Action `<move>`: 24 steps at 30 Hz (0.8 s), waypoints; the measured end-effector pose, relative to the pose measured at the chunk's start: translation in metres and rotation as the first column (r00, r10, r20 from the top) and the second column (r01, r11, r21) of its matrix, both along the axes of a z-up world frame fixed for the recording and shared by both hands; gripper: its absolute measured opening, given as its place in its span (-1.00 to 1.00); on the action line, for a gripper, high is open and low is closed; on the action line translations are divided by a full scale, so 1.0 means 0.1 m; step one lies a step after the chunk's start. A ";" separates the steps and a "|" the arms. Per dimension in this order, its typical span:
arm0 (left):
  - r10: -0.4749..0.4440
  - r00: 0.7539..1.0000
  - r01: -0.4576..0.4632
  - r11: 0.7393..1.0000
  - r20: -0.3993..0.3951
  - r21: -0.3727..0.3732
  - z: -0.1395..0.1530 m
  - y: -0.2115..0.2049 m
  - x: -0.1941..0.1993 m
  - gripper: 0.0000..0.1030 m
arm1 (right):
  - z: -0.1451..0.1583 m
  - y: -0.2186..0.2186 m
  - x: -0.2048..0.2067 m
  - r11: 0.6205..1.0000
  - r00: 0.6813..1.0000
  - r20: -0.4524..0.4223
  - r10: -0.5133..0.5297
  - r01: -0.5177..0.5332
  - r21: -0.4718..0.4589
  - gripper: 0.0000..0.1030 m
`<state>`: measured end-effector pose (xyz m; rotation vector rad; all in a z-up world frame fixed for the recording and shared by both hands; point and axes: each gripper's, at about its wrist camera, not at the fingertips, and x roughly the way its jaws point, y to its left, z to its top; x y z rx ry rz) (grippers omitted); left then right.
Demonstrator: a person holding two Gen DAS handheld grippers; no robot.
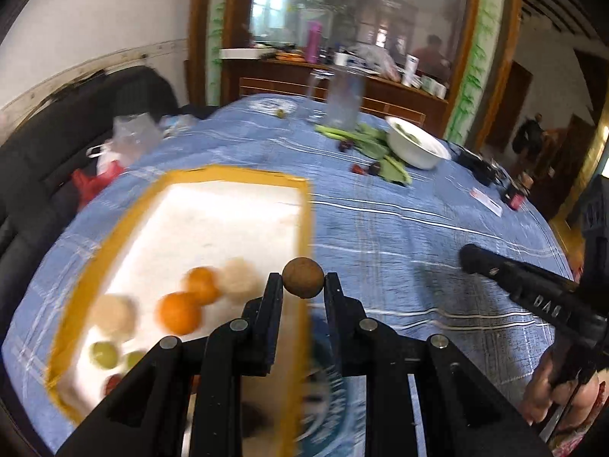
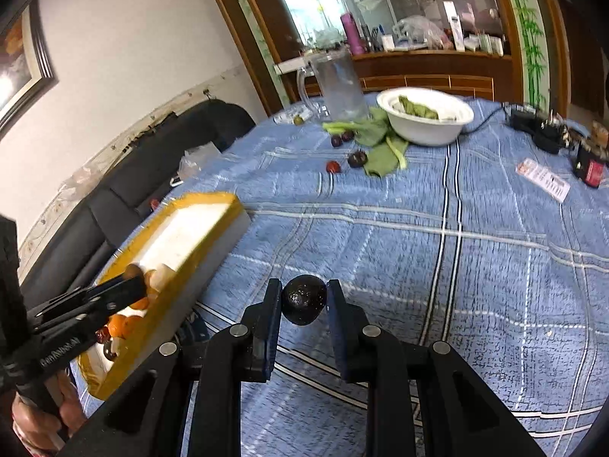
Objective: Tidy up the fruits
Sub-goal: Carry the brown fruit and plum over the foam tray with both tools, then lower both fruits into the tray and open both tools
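Brown and round, a small rough-skinned fruit (image 1: 303,277) sits pinched between the fingertips of the left gripper (image 1: 303,280) in the left wrist view, above the right rim of the white foam box with yellow-taped edges (image 1: 304,228). Inside the box lie two oranges (image 1: 179,312), pale round fruits (image 1: 114,314) and green ones (image 1: 103,354), all blurred. The box rests near the left edge of the blue plaid tablecloth (image 1: 399,228).

In the right wrist view, the right gripper (image 2: 303,301) clamps a dark, nearly black round fruit (image 2: 303,299) above the cloth, just right of the box. Towards the far edge stand a white bowl of greens (image 2: 426,114), a clear plastic jug (image 2: 340,83) and several small dark fruits (image 2: 357,158).
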<state>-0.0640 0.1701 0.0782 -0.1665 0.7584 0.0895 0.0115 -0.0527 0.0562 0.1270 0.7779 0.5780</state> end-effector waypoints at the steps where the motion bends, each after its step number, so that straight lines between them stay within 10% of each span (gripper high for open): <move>1: 0.016 1.000 -0.016 1.000 -0.002 0.002 0.01 0.08 -0.05 -0.59 | 0.03 0.02 -0.02 1.000 1.000 0.006 -0.001 0.001 -0.003 -0.50; 22: 0.243 0.968 -0.245 0.969 -0.065 -0.023 -0.28 1.04 -0.57 -0.58 | 0.01 1.75 -0.56 0.959 0.967 -0.019 0.253 -0.254 -0.123 -0.48; 24: 0.251 0.966 -0.253 0.967 -0.064 -0.023 -0.28 1.07 -0.59 -0.33 | -0.03 1.80 -0.55 0.957 0.967 -0.020 0.254 -0.254 -0.140 -0.48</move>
